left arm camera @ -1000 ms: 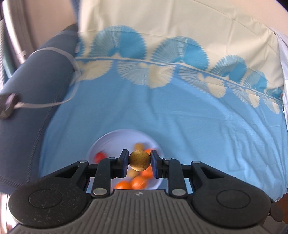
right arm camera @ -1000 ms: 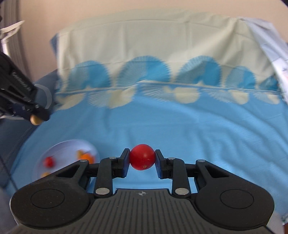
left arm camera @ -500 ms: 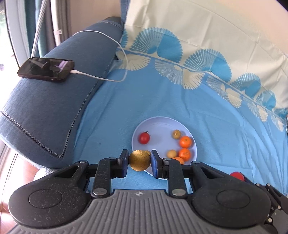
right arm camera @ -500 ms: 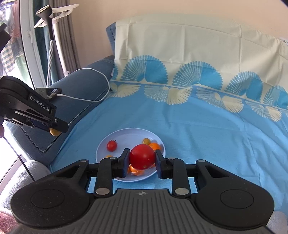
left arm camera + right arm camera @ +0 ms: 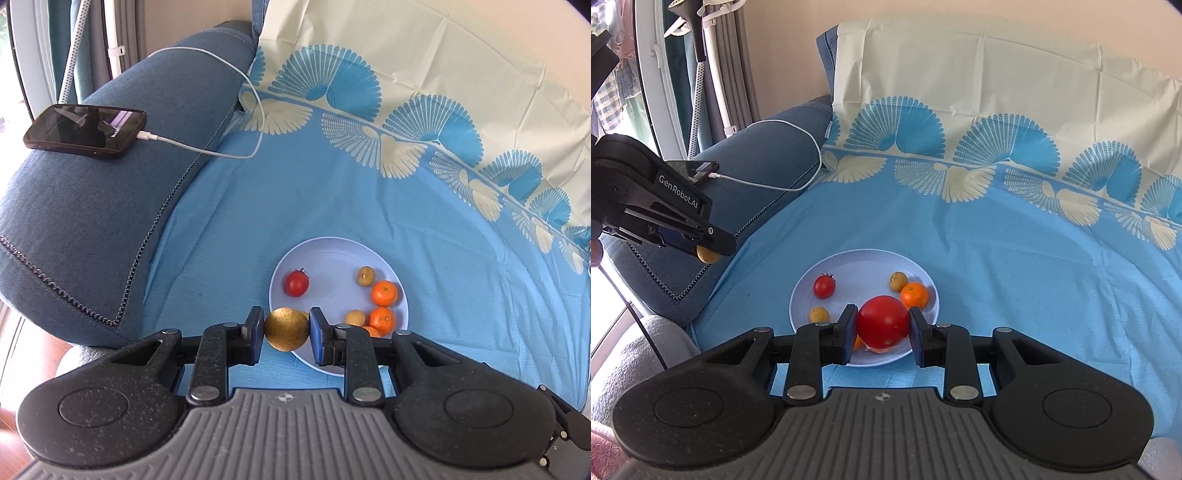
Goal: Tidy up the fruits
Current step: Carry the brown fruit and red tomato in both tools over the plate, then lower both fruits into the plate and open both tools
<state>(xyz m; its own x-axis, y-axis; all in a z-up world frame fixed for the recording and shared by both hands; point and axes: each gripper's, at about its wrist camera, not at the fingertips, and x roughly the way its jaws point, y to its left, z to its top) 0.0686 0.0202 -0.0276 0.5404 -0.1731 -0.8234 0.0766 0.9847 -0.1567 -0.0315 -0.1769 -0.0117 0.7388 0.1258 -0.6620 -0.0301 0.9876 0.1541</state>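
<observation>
Left wrist cam: my left gripper (image 5: 287,334) is clamped on a small golden-brown round fruit (image 5: 287,328), both blue pads pressing its sides. It hangs just over the near-left rim of the pale plate (image 5: 332,254), which sits on the blue patterned sheet (image 5: 369,206). On the plate there's a little red tomato (image 5: 296,283) on the left, two tangerines (image 5: 384,293) stacked along the right edge, and a couple of small yellowish fruits (image 5: 366,275) near them. Off to the left, a dark phone (image 5: 85,130) lies on the blue sofa armrest (image 5: 92,206), with a white cable (image 5: 221,110) plugged in and looping onto the sheet.

Right wrist cam: my right gripper (image 5: 882,330) is squeezed around a big red tomato (image 5: 882,326), held above the near edge of the same plate. Behind it I can see the small tomato, one tangerine, and two yellowish fruits in the dish; something orange peeks out under the held tomato, can't tell exactly what. My left gripper shows up at the far left, over the armrest and well apart from the plate, the golden fruit poking out at its tip.
</observation>
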